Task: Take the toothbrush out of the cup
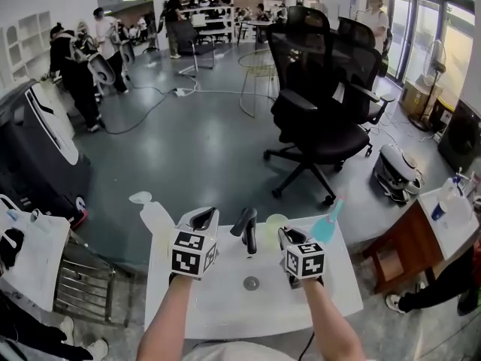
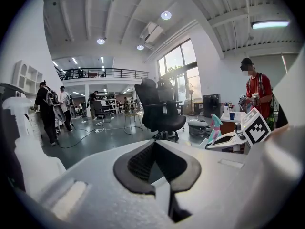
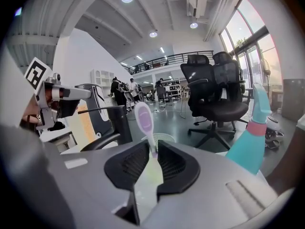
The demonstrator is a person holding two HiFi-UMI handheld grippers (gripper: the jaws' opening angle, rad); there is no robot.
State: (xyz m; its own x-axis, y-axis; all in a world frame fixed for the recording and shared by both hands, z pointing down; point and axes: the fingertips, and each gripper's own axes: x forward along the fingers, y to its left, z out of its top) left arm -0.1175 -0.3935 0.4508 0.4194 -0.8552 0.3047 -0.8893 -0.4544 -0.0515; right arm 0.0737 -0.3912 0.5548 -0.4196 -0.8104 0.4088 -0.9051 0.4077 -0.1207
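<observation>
**Fig. — Grip made on brush; lift-out not yet done**

Head view, lower centre: white rectangular washbasin [image 1: 225, 307] w/ black tap [image 1: 246, 228]. A pale yellow-green plastic cup [image 1: 275, 221] stands just right of the tap. A teal bottle [image 1: 328, 224] stands further right, near the basin's rear edge.

Right gripper [image 3: 152, 149]: in its own view the black ribbed pads sit close on either side of the thin neck of a white toothbrush w/ a lilac head [image 3: 143, 120] and appear to press on it, so it is judged clamped on the brush. The head stands upright above the jaws, centre of frame. A pale green form below, between the jaws, is prob. the cup or the brush handle; which one can't be told.

Left gripper [image 2: 156, 161]: jaws apart, nothing between them. In the head view it hangs over the basin left of the tap, well apart from the cup.

Progress (judgement): approach and grasp done. The brush looks not yet raised, as the gripper tip is level w/ the cup rim. Left to do: draw the brush straight up until clear of the cup. Risk: the cup may tip if the pull is angled.
</observation>
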